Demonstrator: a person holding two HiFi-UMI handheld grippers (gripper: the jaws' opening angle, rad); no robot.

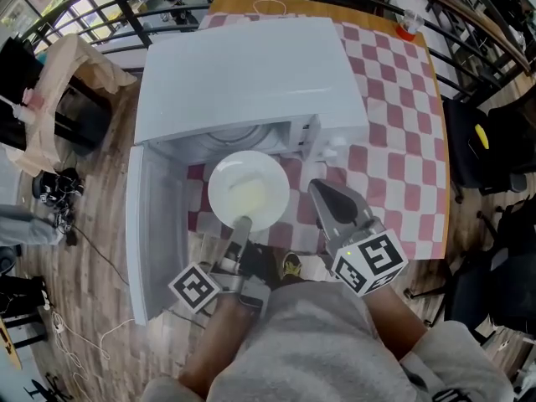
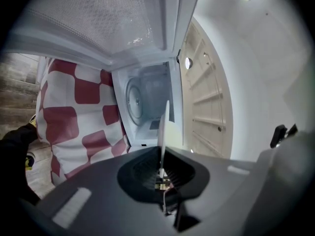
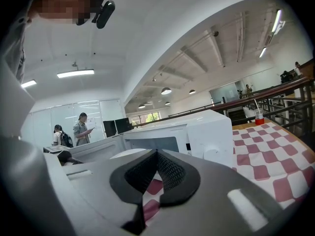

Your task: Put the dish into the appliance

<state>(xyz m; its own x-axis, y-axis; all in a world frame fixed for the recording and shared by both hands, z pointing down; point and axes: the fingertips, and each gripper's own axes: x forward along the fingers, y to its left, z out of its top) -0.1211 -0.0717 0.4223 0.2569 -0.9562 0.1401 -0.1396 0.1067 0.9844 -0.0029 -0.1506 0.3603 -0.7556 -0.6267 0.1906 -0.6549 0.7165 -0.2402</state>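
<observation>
A white dish [image 1: 249, 193] with a pale yellowish smear hangs level in front of the open white microwave [image 1: 251, 74]. My left gripper [image 1: 243, 223] is shut on the dish's near rim. In the left gripper view the dish [image 2: 163, 127] shows edge-on between the jaws of that gripper [image 2: 161, 151], with the microwave cavity and its turntable [image 2: 135, 98] just beyond. The microwave door [image 1: 155, 224] swings out to the left. My right gripper [image 1: 322, 189] is shut with nothing in it, to the right of the dish, below the microwave's control panel [image 3: 211, 136].
The microwave stands on a table with a red-and-white checked cloth [image 1: 394, 124]. A red cup with a straw [image 1: 408, 28] is at the far right corner. A black chair [image 1: 477, 141] stands to the right, cables and a bag [image 1: 59, 82] lie on the wooden floor at left.
</observation>
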